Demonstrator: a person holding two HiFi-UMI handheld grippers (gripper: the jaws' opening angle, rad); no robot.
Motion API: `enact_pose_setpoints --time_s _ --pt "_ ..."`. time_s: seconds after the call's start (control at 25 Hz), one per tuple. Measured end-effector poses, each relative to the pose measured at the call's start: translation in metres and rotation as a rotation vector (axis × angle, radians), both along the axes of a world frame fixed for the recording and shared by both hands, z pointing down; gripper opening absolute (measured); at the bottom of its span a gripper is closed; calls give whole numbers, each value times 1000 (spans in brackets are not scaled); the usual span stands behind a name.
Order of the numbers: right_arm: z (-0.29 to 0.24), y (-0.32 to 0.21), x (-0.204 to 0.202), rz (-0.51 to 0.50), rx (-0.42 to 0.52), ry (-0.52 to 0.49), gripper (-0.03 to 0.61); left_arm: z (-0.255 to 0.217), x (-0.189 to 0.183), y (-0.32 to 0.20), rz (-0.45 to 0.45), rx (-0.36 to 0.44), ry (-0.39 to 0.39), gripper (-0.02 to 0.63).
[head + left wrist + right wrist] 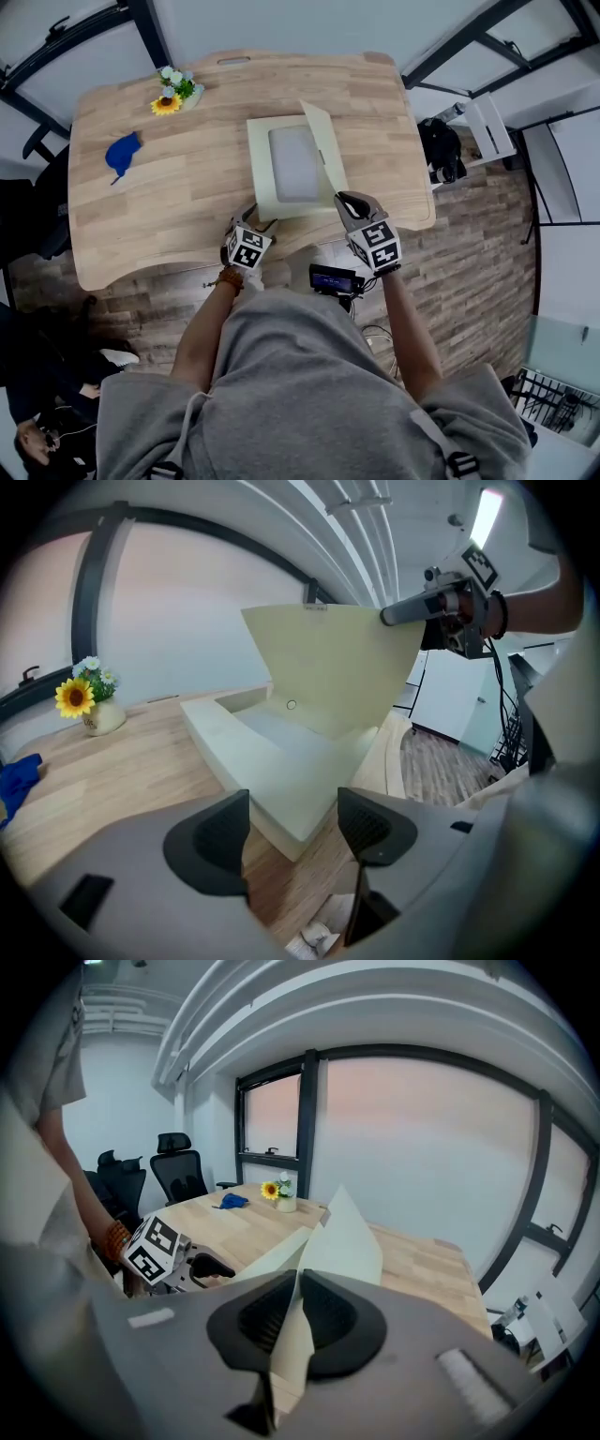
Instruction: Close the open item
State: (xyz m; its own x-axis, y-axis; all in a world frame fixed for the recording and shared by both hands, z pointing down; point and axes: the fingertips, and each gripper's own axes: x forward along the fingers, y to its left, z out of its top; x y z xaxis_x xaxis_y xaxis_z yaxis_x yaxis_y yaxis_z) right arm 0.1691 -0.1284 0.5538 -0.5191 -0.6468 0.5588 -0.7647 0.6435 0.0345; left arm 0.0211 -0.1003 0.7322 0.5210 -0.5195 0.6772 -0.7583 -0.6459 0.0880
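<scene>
The box (295, 167) sat mid-frame on the desk (150, 216) with its lid (323, 141) half raised and not yet lowered, pinched by the right hand-held gripper (295, 1312), while the left hand-held gripper (292, 832) gaped empty beside it.

Wooden table (187, 211) with open box (264, 173), sunflower pot (175, 92), blue cloth (122, 153)

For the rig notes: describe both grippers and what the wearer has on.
The left gripper and right gripper have grey bodies and black ribbed pads; each bears a white cube with black square markers. Grey sweatshirt; beaded bracelet on left wrist.
</scene>
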Motion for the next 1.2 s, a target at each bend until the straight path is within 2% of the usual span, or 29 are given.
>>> enact_pose_setpoints --time_s 0.52,0.72,1.2 --pt "21 14 -39 -81 -37 36 34 -1 -3 7 6 0 34 275" --pt "35 24 -53 -123 -68 90 35 -1 -4 10 13 5 34 270" --pt "53 31 -82 -167 -99 84 37 0 -4 15 26 4 39 265"
